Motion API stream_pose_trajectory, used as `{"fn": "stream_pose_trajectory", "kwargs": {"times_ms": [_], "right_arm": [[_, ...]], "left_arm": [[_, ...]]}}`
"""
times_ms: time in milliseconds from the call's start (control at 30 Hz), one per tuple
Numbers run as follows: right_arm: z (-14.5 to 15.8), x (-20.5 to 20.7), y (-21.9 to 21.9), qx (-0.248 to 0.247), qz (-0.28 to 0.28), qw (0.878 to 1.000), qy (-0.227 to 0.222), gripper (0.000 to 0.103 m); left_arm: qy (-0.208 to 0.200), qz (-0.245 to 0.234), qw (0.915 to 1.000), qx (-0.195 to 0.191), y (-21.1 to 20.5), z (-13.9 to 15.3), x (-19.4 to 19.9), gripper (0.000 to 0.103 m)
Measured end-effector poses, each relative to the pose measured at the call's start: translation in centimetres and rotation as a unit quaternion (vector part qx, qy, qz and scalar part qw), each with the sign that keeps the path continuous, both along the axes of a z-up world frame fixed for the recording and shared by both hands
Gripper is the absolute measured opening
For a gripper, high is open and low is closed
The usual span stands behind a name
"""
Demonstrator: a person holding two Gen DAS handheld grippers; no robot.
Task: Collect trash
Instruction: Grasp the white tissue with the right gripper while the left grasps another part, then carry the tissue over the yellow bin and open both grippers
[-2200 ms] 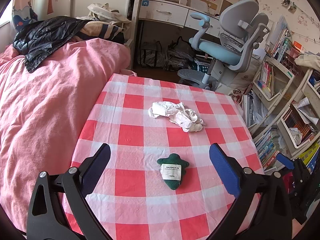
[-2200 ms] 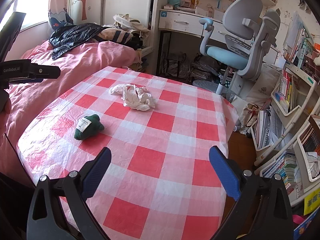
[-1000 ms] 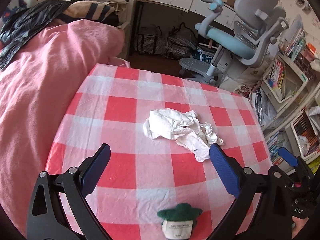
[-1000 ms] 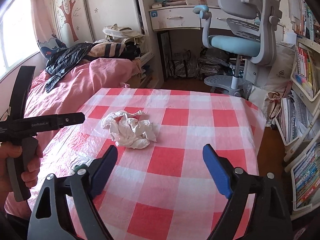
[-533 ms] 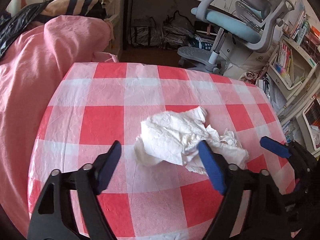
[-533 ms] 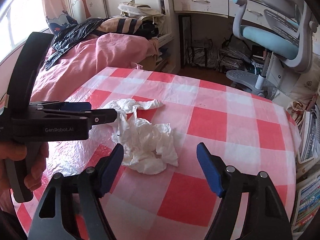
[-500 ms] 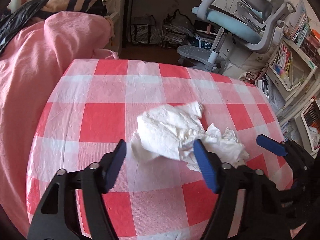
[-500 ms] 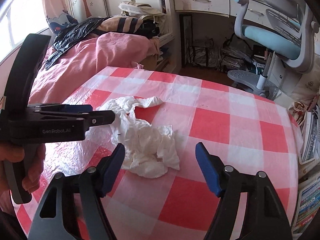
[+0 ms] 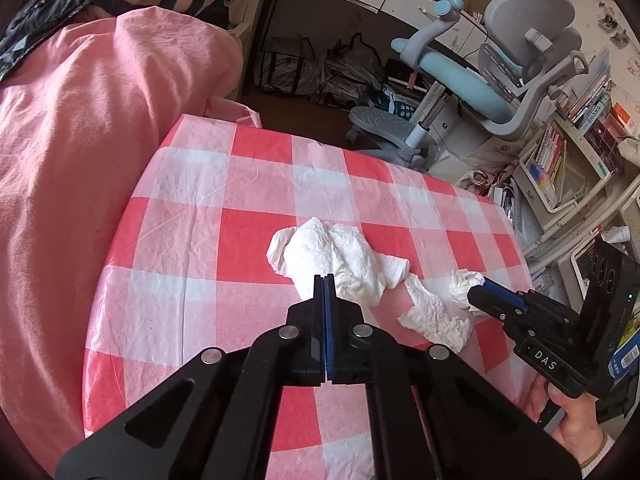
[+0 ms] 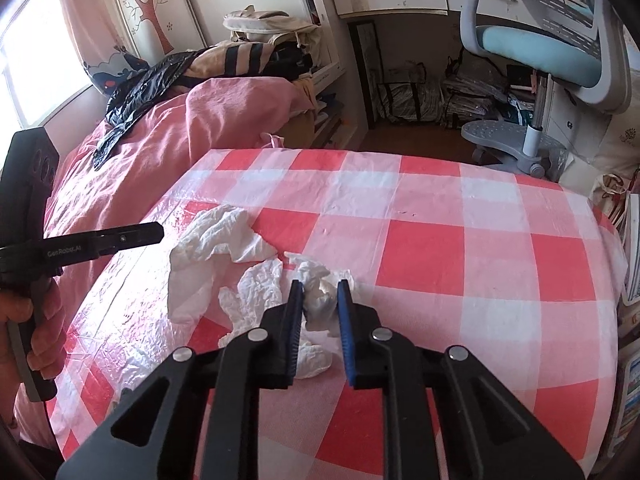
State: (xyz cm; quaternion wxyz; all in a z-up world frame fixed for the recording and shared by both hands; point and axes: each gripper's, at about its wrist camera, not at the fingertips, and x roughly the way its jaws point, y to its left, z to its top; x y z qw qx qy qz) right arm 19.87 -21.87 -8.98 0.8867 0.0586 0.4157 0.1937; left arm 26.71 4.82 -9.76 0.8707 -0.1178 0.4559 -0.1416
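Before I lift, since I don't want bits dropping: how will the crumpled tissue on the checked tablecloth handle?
Probably floppy: the tissue lies in limp, creased folds. Likely very light, being thin paper. It may come apart in the lift, since it spreads in loose pieces, with the right gripper closing on one wad and the left gripper shut at the edge of another.

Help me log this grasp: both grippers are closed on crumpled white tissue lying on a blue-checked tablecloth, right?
Not blue: the tablecloth is red-and-white checked, as the right wrist view shows. The left gripper and right gripper have just been closing, each pinching crumpled white tissue.
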Motion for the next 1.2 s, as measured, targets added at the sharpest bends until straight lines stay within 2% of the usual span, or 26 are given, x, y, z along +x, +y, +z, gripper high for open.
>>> {"fn": "stream_pose_trajectory", "kwargs": {"times_ms": [33,67,100,133,167,233,333,433,467,500,567,600,767,933,1067,1200], "right_arm": [[0.1,-0.1,-0.3,0.004,-0.004,1.0,0.002,0.021],[0.2,-0.1,-0.4,0.01,-0.004,1.0,0.002,0.021],[0.3,-0.2,-0.4,0.009,-0.004,1.0,0.0,0.021],[0.5,-0.3,-0.5,0.007,-0.004,1.0,-0.002,0.021],[0.6,-0.4,-0.6,0.009,-0.004,1.0,-0.004,0.021],[0.7,-0.4,-0.8,0.009,-0.004,1.0,-0.008,0.021],[1.1,-0.4,-1.0,0.011,-0.001,1.0,-0.016,0.02],[1.6,-0.5,-1.1,0.022,0.008,0.999,-0.025,0.019],[1.8,-0.6,-1.1,0.025,0.012,0.999,-0.029,0.019],[2.0,-0.7,-1.0,0.024,0.016,0.999,-0.032,0.019],[2.3,-1.0,-0.5,0.013,0.03,0.999,-0.04,0.019],[2.3,-1.1,-0.1,0.007,0.038,0.998,-0.041,0.019],[2.4,-2.2,1.3,-0.003,0.065,0.997,-0.042,0.019],[3.8,-4.4,1.2,0.026,0.074,0.996,-0.044,0.019],[4.5,-6.4,0.4,0.057,0.065,0.996,-0.038,0.019],[5.6,-8.5,-0.8,0.099,0.049,0.993,-0.036,0.019]], "left_arm": [[0.0,0.005,1.0,-0.001,0.0,0.2,0.1,0.003],[0.004,0.008,0.9999,-0.008,-0.1,0.2,0.2,0.02],[0.007,0.011,0.9998,-0.015,-0.2,0.2,0.3,0.054],[0.004,0.022,0.9997,-0.009,-0.6,0.2,0.3,0.069],[-0.008,0.034,0.9994,0.007,-1.1,0.4,0.2,0.079],[-0.013,0.028,0.999,0.034,-2.3,0.2,0.4,0.08],[-0.007,0.029,0.9965,0.078,-3.7,-0.9,0.9,0.081],[0.002,0.029,0.9943,0.103,-4.3,-2.1,1.3,0.077],[0.005,0.024,0.9951,0.096,-4.2,-2.5,1.4,0.06],[-0.003,0.028,0.9944,0.101,-4.2,-2.5,1.4,0.038],[0.012,0.02,0.9974,0.069,-3.5,-2.4,1.7,0.016],[0.012,0.021,0.9982,0.055,-3.0,-2.1,1.6,0.015],[-0.018,0.028,0.9988,0.037,-1.0,0.7,0.1,0.012],[-0.052,0.039,0.9978,0.006,1.4,4.5,-3.0,0.012],[-0.069,0.034,0.997,0.007,2.0,6.4,-6.0,0.012],[-0.076,0.024,0.9966,0.021,2.0,7.0,-8.7,0.012]]}}
